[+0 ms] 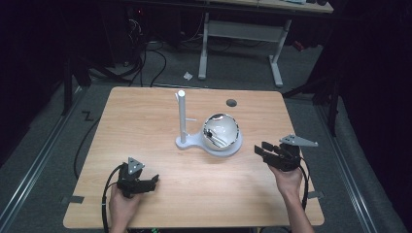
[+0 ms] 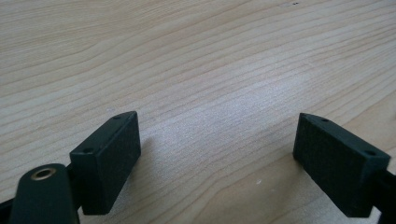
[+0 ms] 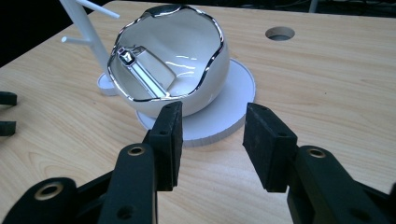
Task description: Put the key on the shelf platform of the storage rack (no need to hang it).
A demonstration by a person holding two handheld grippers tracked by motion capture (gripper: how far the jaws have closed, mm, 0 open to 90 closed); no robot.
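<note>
Right hand-held gripper [image 3: 210,140] is aimed at the white bowl [image 3: 187,56], which sits on the round disc base [image 3: 233,107] of a white stand near the middle of the counter [image 1: 145,126]; its jaws are apart with nothing between them, close to the near edge of the disc but not touching it. Left hand-held gripper [image 2: 219,158] rests low over bare wood near the front-left of the counter, jaws wide apart and holding nothing, well apart from the bowl. Judgement: the step in hand is the approach to the bowl. The chrome rim [image 3: 212,56] is wavy, so the jaws would do best to straddle the wall at a low dip, one pad inside and one outside, closing gently since the glazed surface looks slippery. Lift straight up to clear the disc, and keep away from the upright post [image 1: 181,116] and its side pegs just beside the bowl. A shiny strip-like thing [image 3: 140,70] lies inside the bowl; whether it is a separate object or a reflection is hard to tell. The post's top is cut off in the right gripper view, and the bowl's far outer wall is hidden. Whether the bowl is fixed to the disc cannot be told.
</note>
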